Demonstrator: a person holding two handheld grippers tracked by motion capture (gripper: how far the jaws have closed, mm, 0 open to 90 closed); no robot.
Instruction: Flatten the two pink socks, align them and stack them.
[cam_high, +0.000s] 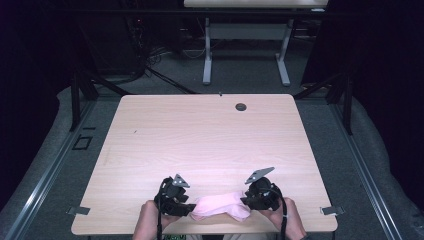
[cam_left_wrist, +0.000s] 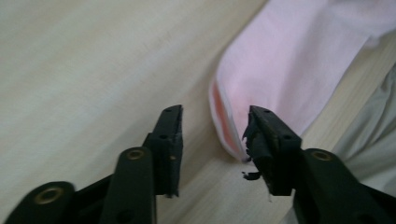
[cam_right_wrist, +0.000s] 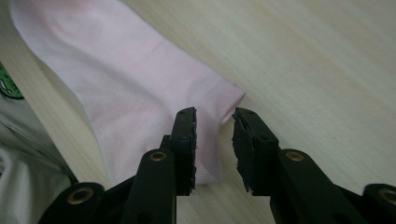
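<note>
A pale pink cloth (cam_high: 220, 205) lies bunched on the wooden table (cam_high: 200, 135) near its front edge, between my two grippers. My left gripper (cam_high: 190, 208) sits at the cloth's left end. In the left gripper view its jaws stand apart (cam_left_wrist: 215, 112), and the cloth's hemmed edge (cam_left_wrist: 224, 126) lies on the table just inside the right jaw, unpinched. My right gripper (cam_high: 245, 201) is at the cloth's right end. In the right gripper view its jaws are also apart (cam_right_wrist: 215, 112), with the cloth's folded corner (cam_right_wrist: 229, 100) lying between the tips, not squeezed.
A small round grommet hole (cam_high: 241, 106) marks the table's far side. Metal clamps (cam_high: 79, 210) (cam_high: 332, 210) stick out at both front corners. A second table's white legs (cam_high: 207, 50) stand on the floor behind. The person's light clothing (cam_left_wrist: 373, 140) hangs just past the front edge.
</note>
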